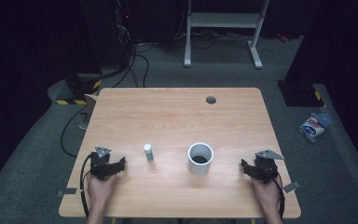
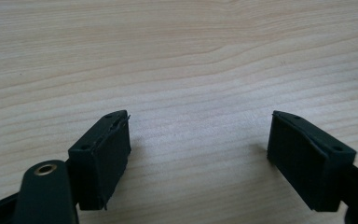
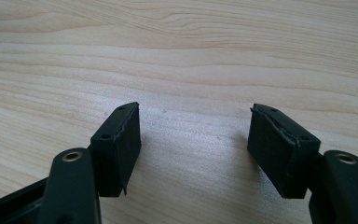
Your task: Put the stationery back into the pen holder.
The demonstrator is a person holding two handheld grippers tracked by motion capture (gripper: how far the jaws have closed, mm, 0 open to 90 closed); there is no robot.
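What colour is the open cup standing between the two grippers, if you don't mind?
The cup is white with a dark inside, clearest in the high view.

I am seeing a white table frame (image 1: 223, 28) standing beyond the counter (image 1: 177, 116), cables (image 1: 135, 60) trailing over the grey floor (image 1: 307, 154), and a blue-and-white packet (image 1: 314, 127) lying at the right.

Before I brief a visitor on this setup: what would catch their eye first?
Probably the white cup standing upright right of the wooden table's centre, with a small white bottle upright to its left. Next, the left claw and right claw, both open and empty, rest near the table's front corners.
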